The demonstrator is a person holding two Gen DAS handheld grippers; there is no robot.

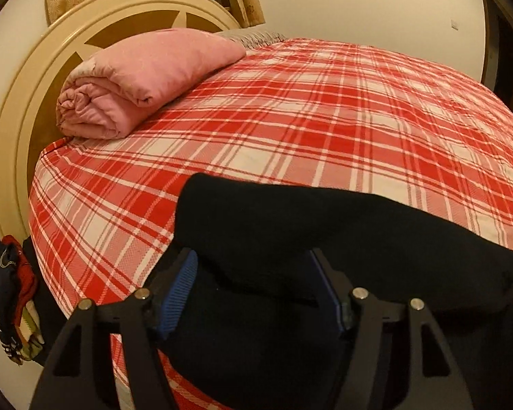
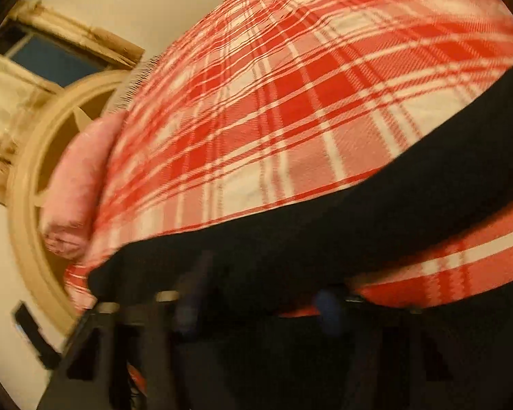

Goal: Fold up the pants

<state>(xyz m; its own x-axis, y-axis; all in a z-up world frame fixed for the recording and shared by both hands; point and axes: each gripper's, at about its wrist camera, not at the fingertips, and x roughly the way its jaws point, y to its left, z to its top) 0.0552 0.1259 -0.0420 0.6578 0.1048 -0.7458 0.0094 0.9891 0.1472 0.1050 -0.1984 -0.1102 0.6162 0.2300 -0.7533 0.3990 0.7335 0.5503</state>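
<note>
- The plaid bed [image 1: 325, 109] lies bare across its middle and far right, wide room for a gripper to pass.
- A rolled pink quilt [image 1: 136, 82] blocks the far left corner, against the round headboard [image 1: 20, 109].
- Black pants [image 1: 325, 225] cover the near edge.
- Clothes [image 1: 13, 304] hang just beside the bed's near left edge.

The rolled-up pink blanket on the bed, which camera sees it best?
The left wrist view. The rolled pink fabric blanket is sharp and whole there, lying by the round cream headboard. In the right wrist view it is blurred and partly hidden behind the red plaid bedsheet.
</note>
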